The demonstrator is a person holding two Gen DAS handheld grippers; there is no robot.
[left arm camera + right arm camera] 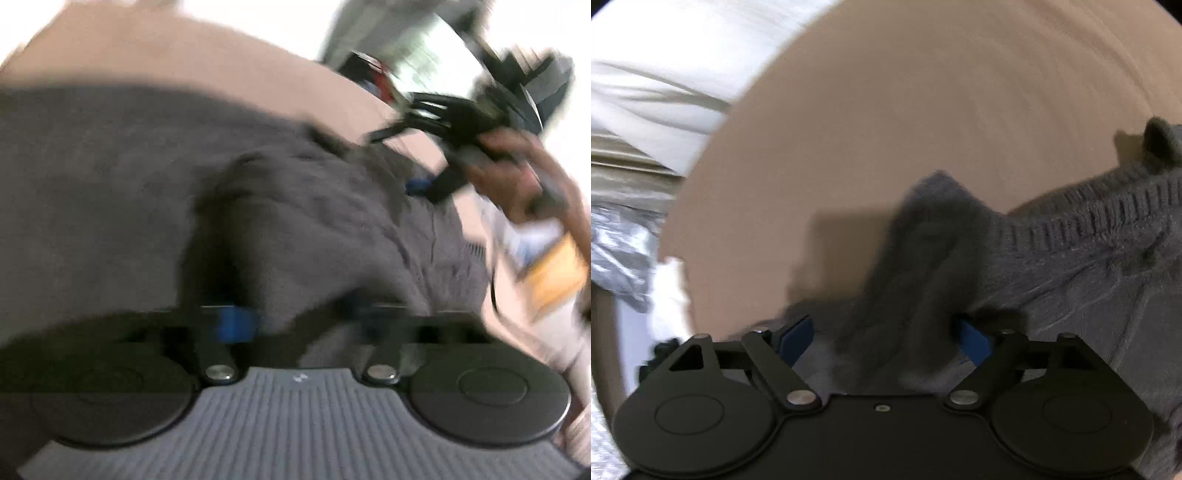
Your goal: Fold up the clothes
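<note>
We look along the left gripper [304, 317] at a grey knitted sweater [129, 184]. The sweater lies spread on a tan table [147, 55] and fills the picture from 9 o'clock to 4 o'clock. The jaws of this gripper stand narrow. A thick fold of the sweater rises between them and fills the gap. One blue pad [238, 325] shows at the 7 o'clock side, and the knit covers the other pad. As far as the blur allows, the pads press on this fold.

At 2 o'clock in the same view, a hand [517, 177] holds the right gripper above the far edge of the sweater. This part is strongly blurred.

In the right wrist view, the right gripper [884, 332] has its jaws wide apart. The two blue pads [798, 332] stand far from each other. A loose bunch of the sweater [916, 266] stands up between them, and the jaws do not squeeze it. The bunch reaches the pad on the 5 o'clock side, but we cannot tell whether it really touches.

From this bunch the ribbed hem [1089, 218] runs toward 3 o'clock, and the rest of the sweater lies at 4 o'clock. The bare table [886, 110] takes the middle and 12 o'clock. White fabric [665, 74] is at 10 o'clock, and a crinkled silvery sheet [617, 251] at 9 o'clock.
</note>
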